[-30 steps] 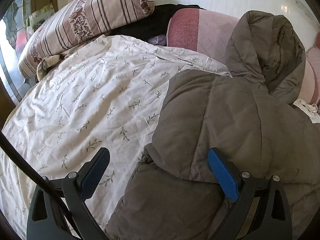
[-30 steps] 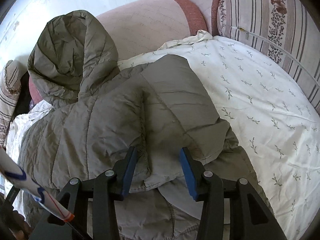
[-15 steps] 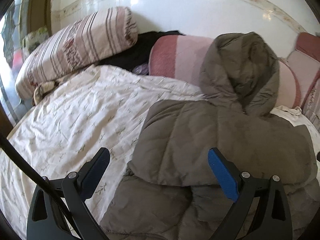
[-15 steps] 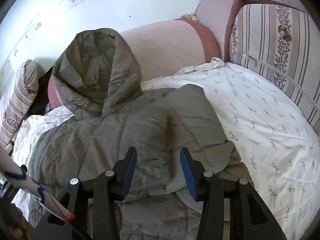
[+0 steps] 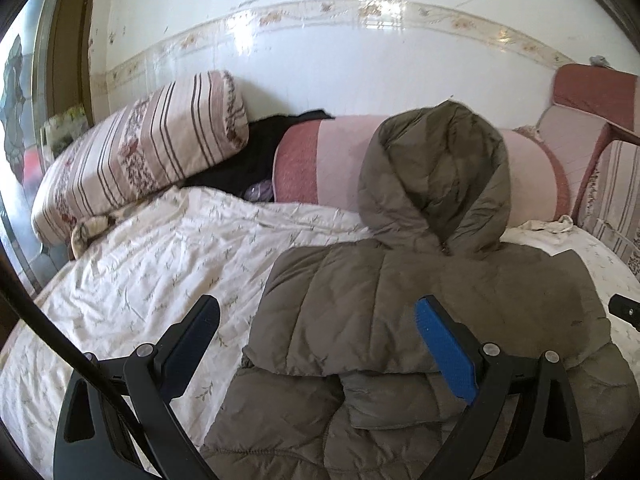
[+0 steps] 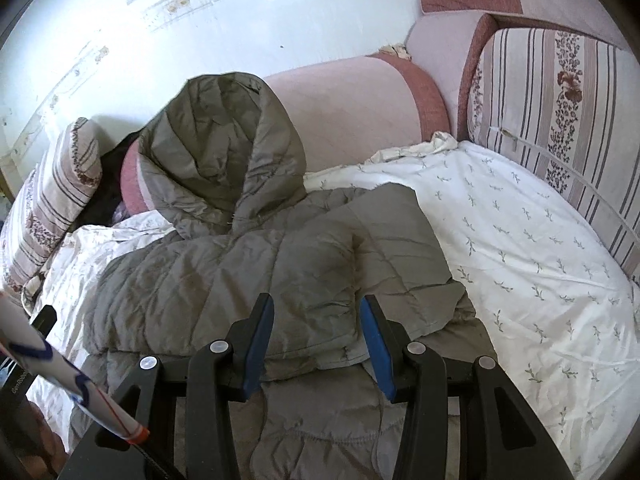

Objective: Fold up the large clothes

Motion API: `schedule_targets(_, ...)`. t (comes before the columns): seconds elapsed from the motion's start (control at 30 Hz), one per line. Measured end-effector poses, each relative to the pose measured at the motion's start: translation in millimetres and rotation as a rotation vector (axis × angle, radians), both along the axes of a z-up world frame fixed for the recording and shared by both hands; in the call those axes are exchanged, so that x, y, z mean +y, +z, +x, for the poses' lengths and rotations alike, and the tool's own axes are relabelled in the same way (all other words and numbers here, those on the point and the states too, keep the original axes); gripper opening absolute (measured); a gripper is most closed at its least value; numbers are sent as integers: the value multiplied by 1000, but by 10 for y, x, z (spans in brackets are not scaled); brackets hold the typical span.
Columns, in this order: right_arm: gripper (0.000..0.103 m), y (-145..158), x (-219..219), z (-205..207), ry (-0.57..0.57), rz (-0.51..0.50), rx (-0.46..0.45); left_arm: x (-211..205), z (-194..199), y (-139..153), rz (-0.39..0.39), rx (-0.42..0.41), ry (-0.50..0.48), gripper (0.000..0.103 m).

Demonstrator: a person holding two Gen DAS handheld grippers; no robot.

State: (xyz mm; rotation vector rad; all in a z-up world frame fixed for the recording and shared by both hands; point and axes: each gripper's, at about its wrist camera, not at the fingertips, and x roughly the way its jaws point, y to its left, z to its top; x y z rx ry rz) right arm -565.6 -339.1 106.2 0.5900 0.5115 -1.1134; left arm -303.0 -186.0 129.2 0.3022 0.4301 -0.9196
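An olive-grey hooded puffer jacket [image 5: 400,312] [image 6: 248,280] lies on the white leaf-print quilt [image 5: 160,264] [image 6: 520,248]. Both sleeves are folded in across its body. Its hood [image 5: 436,176] [image 6: 220,152] leans on the pink bolster [image 5: 320,160] [image 6: 352,108] behind it. My left gripper [image 5: 316,316] hovers open above the jacket's left half, jaws wide apart and empty. Over the folded right sleeve, my right gripper [image 6: 316,308] is open, with its blue pads [image 6: 376,340] about half apart and off the cloth.
A striped pillow [image 5: 136,160] [image 6: 48,200] lies at the far left with a black garment [image 5: 256,156] beside it. A striped cushion [image 6: 560,96] and a pink headboard [image 5: 592,96] stand at the right. A white wall runs behind the bed.
Both grippers have lifted and drawn back from the jacket, so more of the wall and the hood shows. The jacket lies as before, and neither gripper's jaw gap has changed.
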Motion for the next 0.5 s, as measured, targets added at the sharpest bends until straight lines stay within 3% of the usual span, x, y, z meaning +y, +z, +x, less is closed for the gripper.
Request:
schedule_targets(0.37, 49, 193, 224, 3, 37, -31, -11, 90, -387, 284, -15, -126, -47, 98)
schedule_targets(0.5, 49, 280, 368, -22, 51, -49, -16, 148, -506, 343, -15, -125, -63, 98)
